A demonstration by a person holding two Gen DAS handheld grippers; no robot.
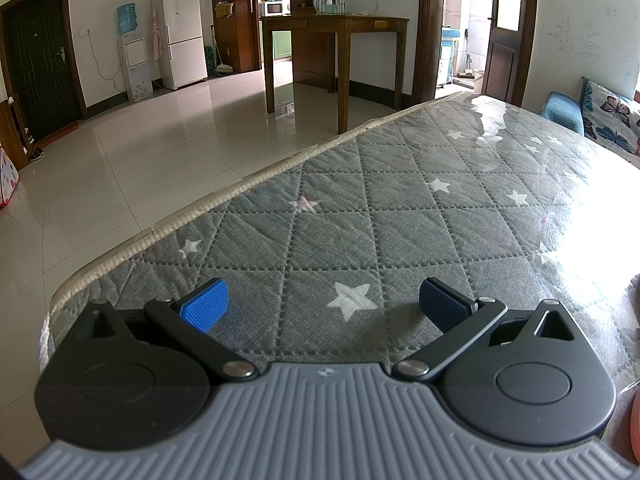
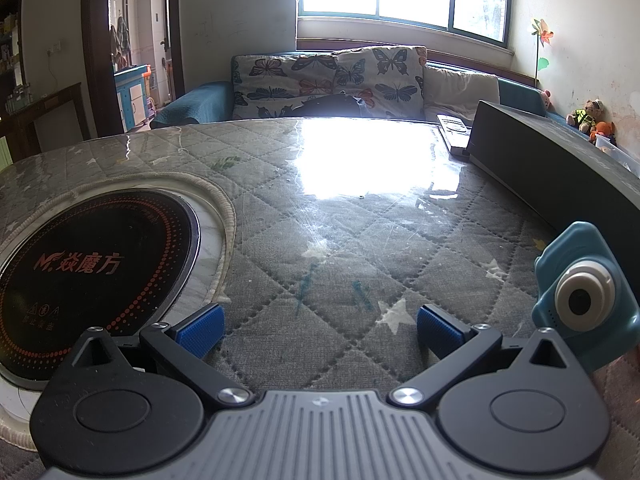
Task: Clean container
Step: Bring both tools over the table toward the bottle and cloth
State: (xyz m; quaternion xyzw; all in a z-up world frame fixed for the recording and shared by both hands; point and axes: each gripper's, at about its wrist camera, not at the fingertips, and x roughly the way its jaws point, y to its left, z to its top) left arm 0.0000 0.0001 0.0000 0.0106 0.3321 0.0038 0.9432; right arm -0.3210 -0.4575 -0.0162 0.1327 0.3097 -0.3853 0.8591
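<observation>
Finding the left gripper [image 1: 324, 304] fully released, blue ribbed pads [image 1: 206, 304] spread wide with nothing between them. Finding the right gripper [image 2: 320, 328] likewise released and empty. Observing both tilted downward over the grey quilted star-patterned tablecloth under a clear glossy plastic sheet [image 1: 400, 208].

Noting, just left of the right gripper, a round black glass induction hob with red lettering [image 2: 92, 272] sunk into the table. Noting, just right of it, a small blue plastic toy camera [image 2: 580, 300], and farther off a long dark rectangular box [image 2: 552, 168].

Failing to locate the container in either view. Noting only a reddish curved edge [image 1: 634, 420] at the far right margin of the left wrist view; unable to tell whether belonging to the container.

Judging handling provisionally: if plastic, probably light, stiff and smooth, possibly slippery when wet. Recommending taking hold across the rim or wall with one gripper, steadying while wiping with the other. Withholding firmer judgement pending sight of the item.
</observation>
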